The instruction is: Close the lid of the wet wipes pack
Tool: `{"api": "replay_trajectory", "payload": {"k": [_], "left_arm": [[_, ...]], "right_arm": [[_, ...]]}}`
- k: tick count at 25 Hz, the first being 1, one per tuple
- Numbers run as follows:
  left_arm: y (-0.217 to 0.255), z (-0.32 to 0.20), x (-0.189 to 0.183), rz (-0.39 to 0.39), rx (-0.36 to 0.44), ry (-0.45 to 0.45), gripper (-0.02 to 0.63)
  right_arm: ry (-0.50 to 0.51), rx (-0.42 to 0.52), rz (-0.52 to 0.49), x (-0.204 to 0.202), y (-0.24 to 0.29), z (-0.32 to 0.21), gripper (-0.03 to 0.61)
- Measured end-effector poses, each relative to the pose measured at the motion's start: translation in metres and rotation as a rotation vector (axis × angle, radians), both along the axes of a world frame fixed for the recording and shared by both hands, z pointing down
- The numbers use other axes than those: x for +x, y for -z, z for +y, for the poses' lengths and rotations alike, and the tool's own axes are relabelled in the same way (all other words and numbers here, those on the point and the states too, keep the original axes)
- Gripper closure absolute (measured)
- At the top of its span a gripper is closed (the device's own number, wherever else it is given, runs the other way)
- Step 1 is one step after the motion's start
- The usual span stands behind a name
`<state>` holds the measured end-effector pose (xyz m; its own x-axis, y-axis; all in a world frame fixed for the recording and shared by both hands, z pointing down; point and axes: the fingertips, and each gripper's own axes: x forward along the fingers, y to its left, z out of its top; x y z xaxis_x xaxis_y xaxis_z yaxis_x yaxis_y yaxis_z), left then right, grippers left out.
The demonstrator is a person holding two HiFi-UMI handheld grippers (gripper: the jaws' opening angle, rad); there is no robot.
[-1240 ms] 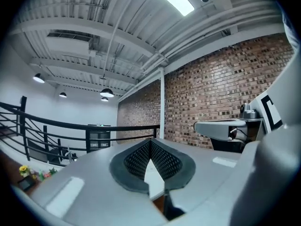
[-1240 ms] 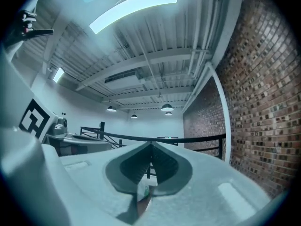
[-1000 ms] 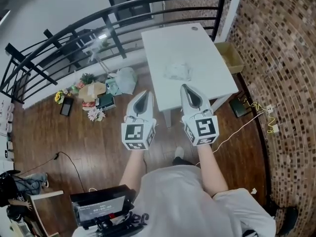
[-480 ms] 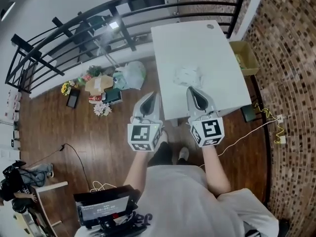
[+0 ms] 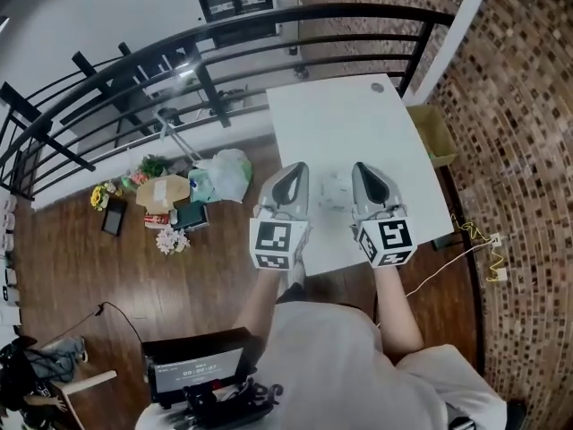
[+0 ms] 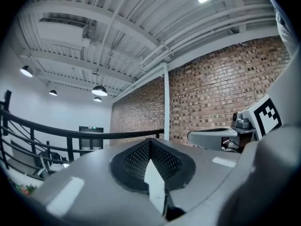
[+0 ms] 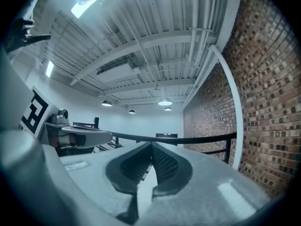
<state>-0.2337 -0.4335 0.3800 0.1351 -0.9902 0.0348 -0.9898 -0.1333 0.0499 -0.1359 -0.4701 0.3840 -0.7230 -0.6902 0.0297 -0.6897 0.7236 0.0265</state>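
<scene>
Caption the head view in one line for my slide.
Seen from overhead, the shut left claw and shut right claw flank the wet wipes pack on the white table.

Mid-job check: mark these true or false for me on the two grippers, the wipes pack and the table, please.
1. The left gripper and right gripper both have their jaws together, holding nothing. True.
2. The white rectangular table carries nothing. False: a pale crinkled wet wipes pack lies on it, between the grippers.
3. The left gripper is clamped on the pack. False: it is empty.
4. A tan open box sits between the table and the brick wall. True.
</scene>
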Motion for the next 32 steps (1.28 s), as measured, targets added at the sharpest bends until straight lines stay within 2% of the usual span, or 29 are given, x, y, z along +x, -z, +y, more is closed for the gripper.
{"api": "replay_trajectory", "payload": {"k": [3, 7, 10, 17, 23, 32], "left_arm": [[-0.011, -0.026, -0.024, 0.007, -0.002, -0.037, 0.598], [-0.041, -0.054, -0.044, 0.094, -0.066, -0.078, 0.598], [-0.065, -0.069, -0.034, 0.119, -0.127, -0.122, 0.598], [-0.116, -0.119, 0.001, 0.092, -0.254, -0.185, 0.598], [-0.159, -0.148, 0.030, 0.081, -0.351, -0.203, 0.598], [-0.217, -0.157, 0.049, 0.088, -0.484, -0.207, 0.598]], "right_arm": [[-0.007, -0.001, 0.014, -0.019, -0.006, -0.018, 0.591], [-0.028, -0.077, 0.062, -0.025, -0.042, -0.027, 0.591], [-0.052, -0.139, 0.120, -0.013, -0.071, -0.039, 0.591], [-0.081, -0.280, 0.204, 0.012, -0.130, -0.095, 0.589], [-0.017, -0.412, 0.265, 0.021, -0.186, -0.121, 0.591], [0.061, -0.495, 0.372, 0.015, -0.246, -0.132, 0.590]]}}
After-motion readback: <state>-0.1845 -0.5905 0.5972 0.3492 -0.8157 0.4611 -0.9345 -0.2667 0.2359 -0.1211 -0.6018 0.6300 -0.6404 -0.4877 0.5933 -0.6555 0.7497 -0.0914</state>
